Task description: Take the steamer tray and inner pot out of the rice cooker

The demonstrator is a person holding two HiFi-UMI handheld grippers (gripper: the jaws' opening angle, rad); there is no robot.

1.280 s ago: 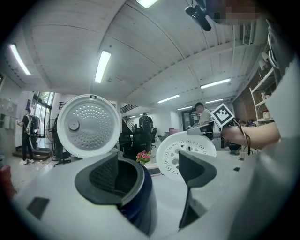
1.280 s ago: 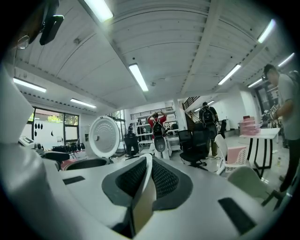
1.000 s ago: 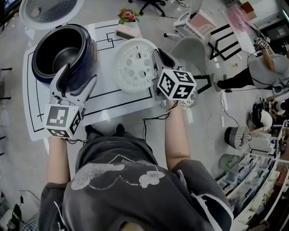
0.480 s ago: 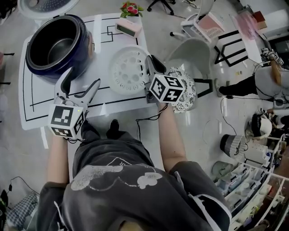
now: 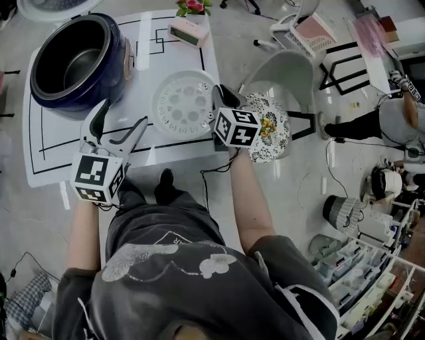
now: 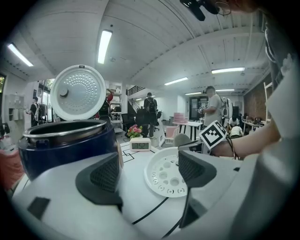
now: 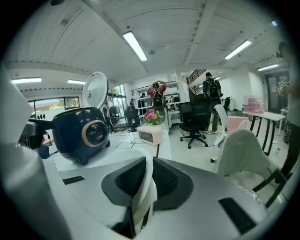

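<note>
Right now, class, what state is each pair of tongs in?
Left tongs: open, empty.
Right tongs: closed on the steamer tray rim.

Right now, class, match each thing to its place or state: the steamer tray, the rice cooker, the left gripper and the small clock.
Things:
1 steamer tray
2 rice cooker
3 left gripper
4 small clock

Places or states:
A fingers apart, nothing between them
B beside the flowers
C dark blue, lid up
D white, rim clamped by the right gripper

Pairs: 1-D, 2-C, 3-A, 4-B.
</note>
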